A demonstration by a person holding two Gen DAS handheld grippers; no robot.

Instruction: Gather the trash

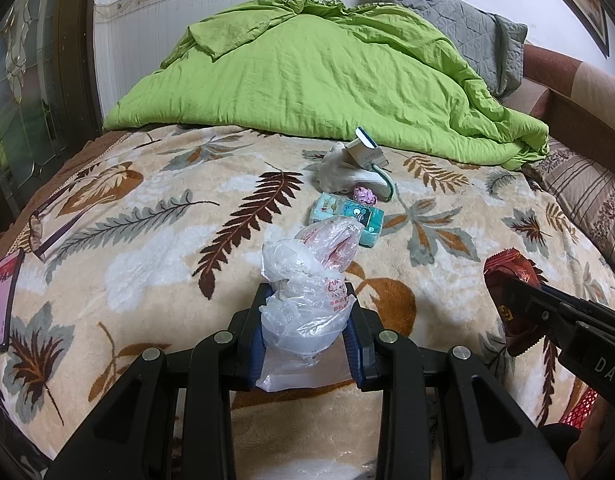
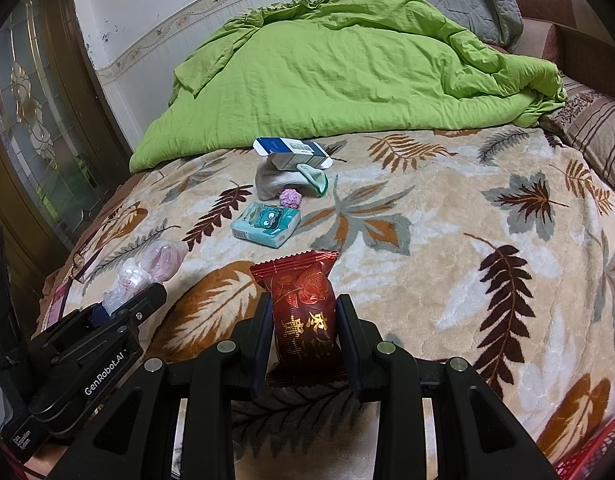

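My left gripper (image 1: 307, 300) is shut on a crumpled clear plastic bag (image 1: 307, 280) above the leaf-patterned blanket; it also shows in the right wrist view (image 2: 147, 268). My right gripper (image 2: 303, 312) is shut on a dark red snack wrapper (image 2: 303, 300), also visible at the right of the left wrist view (image 1: 511, 280). Farther on the bed lie a teal tissue pack (image 2: 267, 220), a crumpled purple wrapper (image 2: 290, 198), a white sock (image 2: 279, 182) and an open blue-and-white carton (image 2: 295, 154).
A green quilt (image 1: 307, 72) is heaped at the back with a grey pillow (image 1: 459, 28) behind it. A phone (image 1: 1, 300) and glasses (image 1: 39, 232) lie at the blanket's left edge. A red basket (image 2: 587, 452) shows at lower right. A glass door (image 2: 35, 128) stands to the left.
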